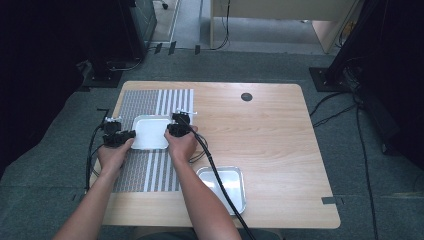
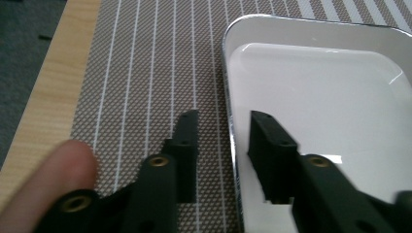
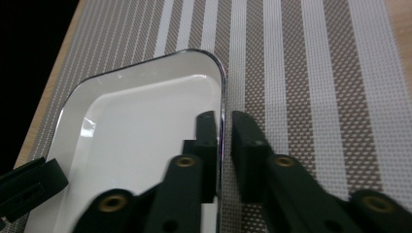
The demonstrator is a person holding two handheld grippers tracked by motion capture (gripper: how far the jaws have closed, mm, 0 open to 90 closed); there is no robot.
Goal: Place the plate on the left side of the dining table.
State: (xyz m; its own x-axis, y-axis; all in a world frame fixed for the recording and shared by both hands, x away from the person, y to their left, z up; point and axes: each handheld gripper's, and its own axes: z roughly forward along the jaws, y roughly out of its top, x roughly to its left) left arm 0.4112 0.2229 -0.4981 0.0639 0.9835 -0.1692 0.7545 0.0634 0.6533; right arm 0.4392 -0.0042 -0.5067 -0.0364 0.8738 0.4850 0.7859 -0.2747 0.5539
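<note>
A shallow white tray (image 1: pixel 150 134) with a shiny rim lies on a striped woven placemat (image 1: pixel 145 100) at the table's left. My left gripper (image 1: pixel 120 136) is at the tray's left edge. In the left gripper view the gripper (image 2: pixel 224 124) is open and straddles the rim, one jaw over the placemat (image 2: pixel 145 73) and the other inside the tray (image 2: pixel 316 87). My right gripper (image 1: pixel 179 125) is at the tray's right edge. In the right gripper view this gripper (image 3: pixel 223 119) is shut on the thin rim of the tray (image 3: pixel 145 111).
A second, empty metal tray (image 1: pixel 235 182) sits on the bare wooden table (image 1: pixel 270 140) near its front edge, right of my right forearm. A dark round grommet (image 1: pixel 246 96) is at the back. Cables trail from both grippers towards the front.
</note>
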